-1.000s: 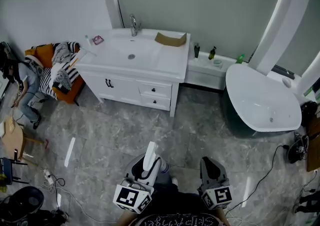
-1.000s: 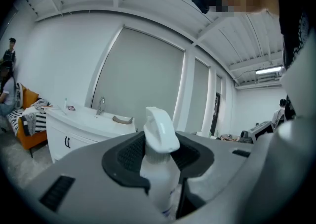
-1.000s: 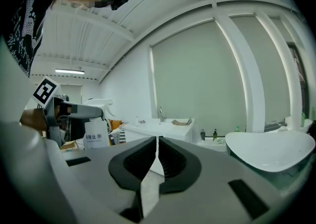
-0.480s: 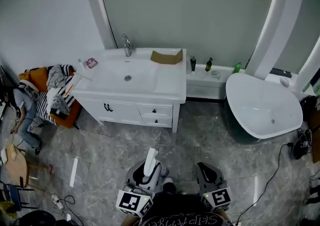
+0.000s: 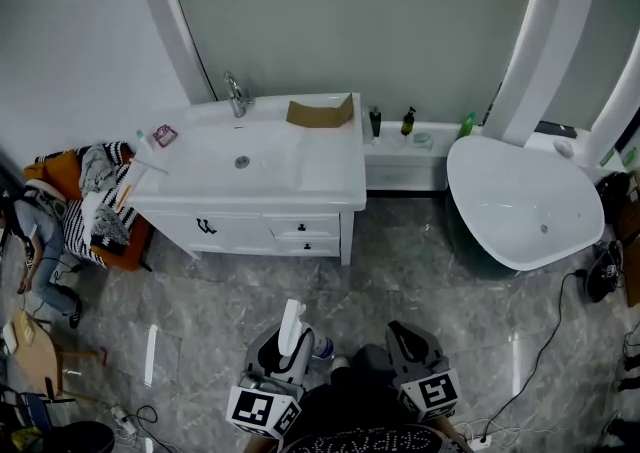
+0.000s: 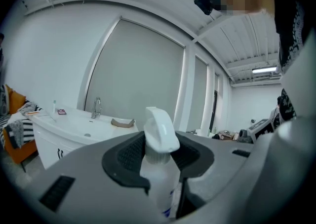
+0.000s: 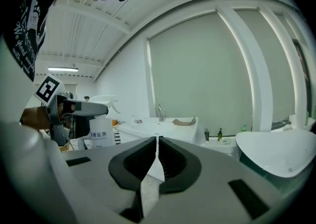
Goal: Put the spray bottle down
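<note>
Left gripper (image 5: 285,343) is clamped on the spray bottle (image 5: 292,325). In the left gripper view both pads press the bottle's neck just under the white trigger head, and the bottle stands upright between them. It's off the ground, held over the grey marble floor (image 5: 420,261), low in the head view and well apart from the white vanity (image 5: 325,181).

Right gripper (image 5: 412,337) sits beside it with its jaws together and only a thin slit between the pads. Nothing is in them. The right gripper view also catches the bottle off to the left, label facing the camera.

On the vanity I see a faucet (image 5: 235,94) and a brown cardboard piece (image 5: 320,111). White bathtub (image 5: 520,201) is to the right, with a few small bottles on the ledge (image 5: 400,156) between the tub and the vanity.
</note>
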`<state>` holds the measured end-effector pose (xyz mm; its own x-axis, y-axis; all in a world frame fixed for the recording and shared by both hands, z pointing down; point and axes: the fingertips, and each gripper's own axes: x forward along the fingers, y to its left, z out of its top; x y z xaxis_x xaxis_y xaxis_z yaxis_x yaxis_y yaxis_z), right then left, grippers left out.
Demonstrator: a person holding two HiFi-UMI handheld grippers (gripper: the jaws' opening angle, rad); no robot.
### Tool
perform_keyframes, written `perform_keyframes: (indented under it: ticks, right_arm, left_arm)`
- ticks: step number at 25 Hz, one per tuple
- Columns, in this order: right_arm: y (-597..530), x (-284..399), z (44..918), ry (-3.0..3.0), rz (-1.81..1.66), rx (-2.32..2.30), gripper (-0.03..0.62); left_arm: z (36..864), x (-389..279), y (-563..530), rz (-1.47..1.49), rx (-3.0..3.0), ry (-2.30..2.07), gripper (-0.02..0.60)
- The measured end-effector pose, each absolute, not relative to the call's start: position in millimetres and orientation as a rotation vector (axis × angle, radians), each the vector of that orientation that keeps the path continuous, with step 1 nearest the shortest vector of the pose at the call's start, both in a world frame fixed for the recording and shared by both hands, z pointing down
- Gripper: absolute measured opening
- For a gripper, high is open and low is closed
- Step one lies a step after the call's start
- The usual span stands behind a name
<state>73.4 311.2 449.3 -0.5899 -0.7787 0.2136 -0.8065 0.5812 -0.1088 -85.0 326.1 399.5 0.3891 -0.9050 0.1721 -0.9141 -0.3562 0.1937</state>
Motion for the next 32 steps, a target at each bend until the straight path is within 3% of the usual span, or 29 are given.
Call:
perform_keyframes:
  ticks: [20, 32]
  right_arm:
    - [146, 45, 450, -2.676, 0.251, 1.138, 0.028]
    - [78, 73, 459, -2.658, 0.254, 1.142, 0.028]
  left_arm:
    - [399, -107, 176, -0.009, 2.296, -1.749, 0.15]
    - [405, -94, 113, -0.065, 2.259, -1.752, 0.15]
